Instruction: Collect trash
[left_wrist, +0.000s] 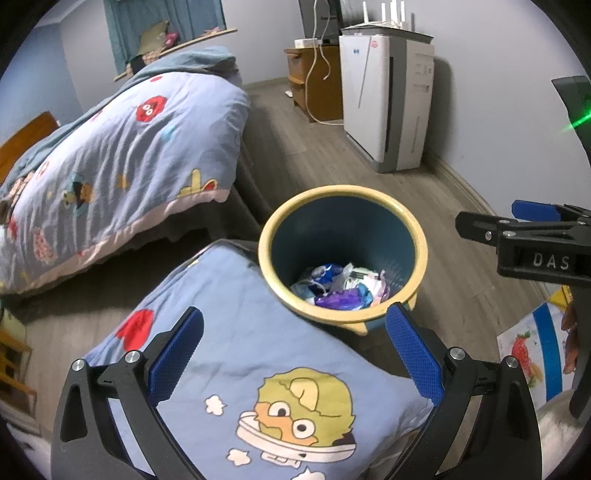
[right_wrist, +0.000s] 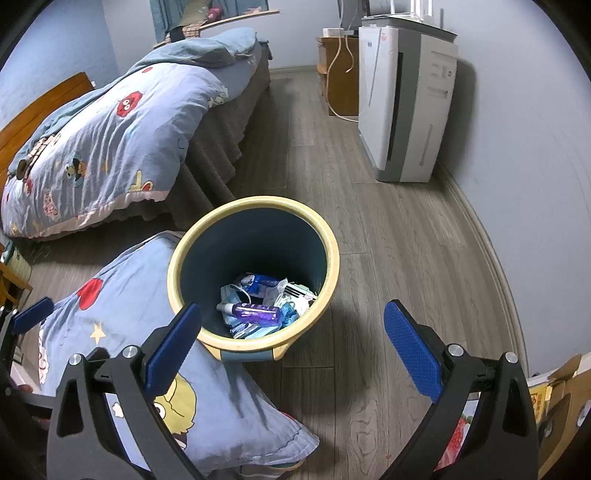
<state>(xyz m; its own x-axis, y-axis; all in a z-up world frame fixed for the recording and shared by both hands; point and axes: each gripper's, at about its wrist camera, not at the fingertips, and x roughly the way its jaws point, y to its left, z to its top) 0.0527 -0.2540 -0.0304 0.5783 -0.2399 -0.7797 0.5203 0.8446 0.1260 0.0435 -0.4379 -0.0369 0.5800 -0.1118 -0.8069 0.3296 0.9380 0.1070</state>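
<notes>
A blue bin with a cream rim (left_wrist: 267, 236) (right_wrist: 334, 254) stands on the wood floor. Inside lies trash: a purple bottle (right_wrist: 255, 312) (left_wrist: 341, 299), wrappers and crumpled paper (right_wrist: 266, 284) (left_wrist: 332, 275). My left gripper (left_wrist: 293, 354) hangs open above a cartoon-print pillow (left_wrist: 236, 339), just short of the bin's near rim, nothing between its blue pads. My right gripper (right_wrist: 291, 345) is open too, held over the bin's near edge and the floor, empty. In the left wrist view the right gripper (left_wrist: 517, 225) shows from the side at the far right.
The pillow (right_wrist: 122, 317) leans against the bin's left side. A bed with a blue quilt (left_wrist: 122, 158) (right_wrist: 110, 147) fills the left. A white air purifier (left_wrist: 384, 103) (right_wrist: 406, 103) and a wooden cabinet (left_wrist: 317, 81) stand by the far wall. A printed box (left_wrist: 532, 350) sits at right.
</notes>
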